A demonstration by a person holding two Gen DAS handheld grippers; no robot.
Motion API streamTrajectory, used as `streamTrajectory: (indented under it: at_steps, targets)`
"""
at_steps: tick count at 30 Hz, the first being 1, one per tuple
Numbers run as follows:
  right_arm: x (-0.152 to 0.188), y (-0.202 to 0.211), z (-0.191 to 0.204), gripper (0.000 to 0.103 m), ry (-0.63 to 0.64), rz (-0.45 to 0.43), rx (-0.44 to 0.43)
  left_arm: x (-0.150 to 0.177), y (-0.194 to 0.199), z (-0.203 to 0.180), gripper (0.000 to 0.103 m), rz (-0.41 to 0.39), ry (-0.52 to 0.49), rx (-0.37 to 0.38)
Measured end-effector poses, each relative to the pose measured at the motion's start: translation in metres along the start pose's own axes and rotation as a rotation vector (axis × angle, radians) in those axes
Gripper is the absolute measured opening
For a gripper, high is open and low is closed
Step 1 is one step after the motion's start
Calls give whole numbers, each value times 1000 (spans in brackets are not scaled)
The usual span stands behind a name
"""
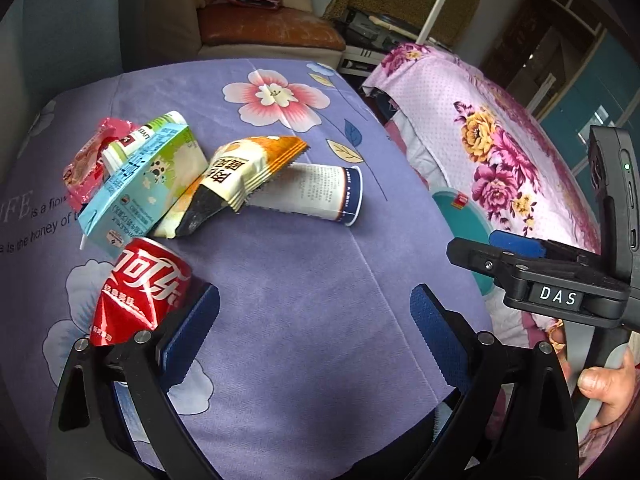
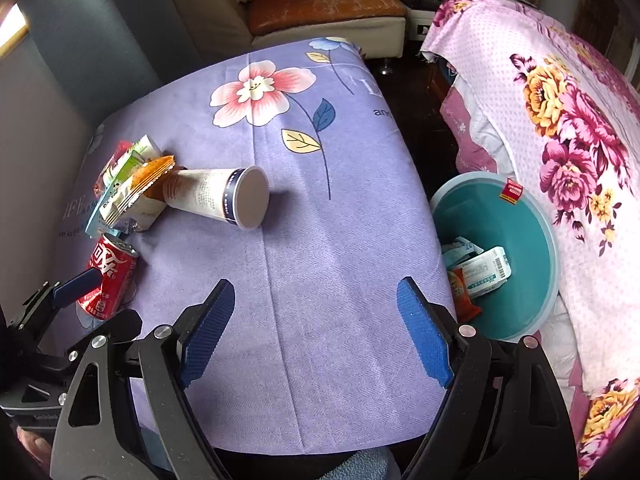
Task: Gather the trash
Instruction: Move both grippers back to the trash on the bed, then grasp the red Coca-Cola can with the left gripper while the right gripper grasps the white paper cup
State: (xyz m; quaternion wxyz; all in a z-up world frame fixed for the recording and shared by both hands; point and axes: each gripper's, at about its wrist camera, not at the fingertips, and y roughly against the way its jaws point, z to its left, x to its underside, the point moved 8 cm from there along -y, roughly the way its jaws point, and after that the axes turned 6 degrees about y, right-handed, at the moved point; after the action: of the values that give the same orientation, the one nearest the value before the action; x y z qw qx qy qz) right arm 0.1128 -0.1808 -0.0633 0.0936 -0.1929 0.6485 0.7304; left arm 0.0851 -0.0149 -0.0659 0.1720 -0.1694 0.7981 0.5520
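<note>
Trash lies on the purple flowered tablecloth (image 1: 320, 264): a red cola can (image 1: 140, 292), a blue-green carton (image 1: 140, 184), a pink wrapper (image 1: 88, 160), an orange-white snack bag (image 1: 240, 176) and a tipped paper cup (image 1: 316, 192). My left gripper (image 1: 316, 332) is open over bare cloth, and the can sits just outside its left finger. My right gripper (image 2: 316, 332) is open too, above the cloth near the table's front edge, with nothing between its pads. In the right wrist view the cup (image 2: 224, 196) lies ahead and the can (image 2: 108, 280) at the left.
A teal bin (image 2: 520, 308) stands on the floor right of the table, with packets (image 2: 484, 272) inside. Beyond it is a bed under a pink flowered cover (image 2: 560, 120). A sofa (image 2: 320, 12) stands behind the table. A hand (image 1: 608, 384) holds the right gripper's handle.
</note>
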Motion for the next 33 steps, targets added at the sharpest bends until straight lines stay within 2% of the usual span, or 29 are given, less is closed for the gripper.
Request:
streamTrajectory:
  at_steps: [5,11,18,24,28,33]
  targets:
    - [-9,-5,29,79,105,27,12,-2,19,41,96,-24,44,-29]
    - [-16,-16,61,79,259,72,44,-4,33,93,96,-42,82,-100]
    - [-33,-37,86,79,423,88,80,6,28,134,96,6,177,-86]
    - [-52,-59,105,79,508,127,31,11,25,149,96,17,185,-77]
    - [-61,-74,115,79,617,145,53,14,20,144,96,31,136,-75]
    - [-70,-92,119,77,686,178,46,14,8,145,96,61,123,-83]
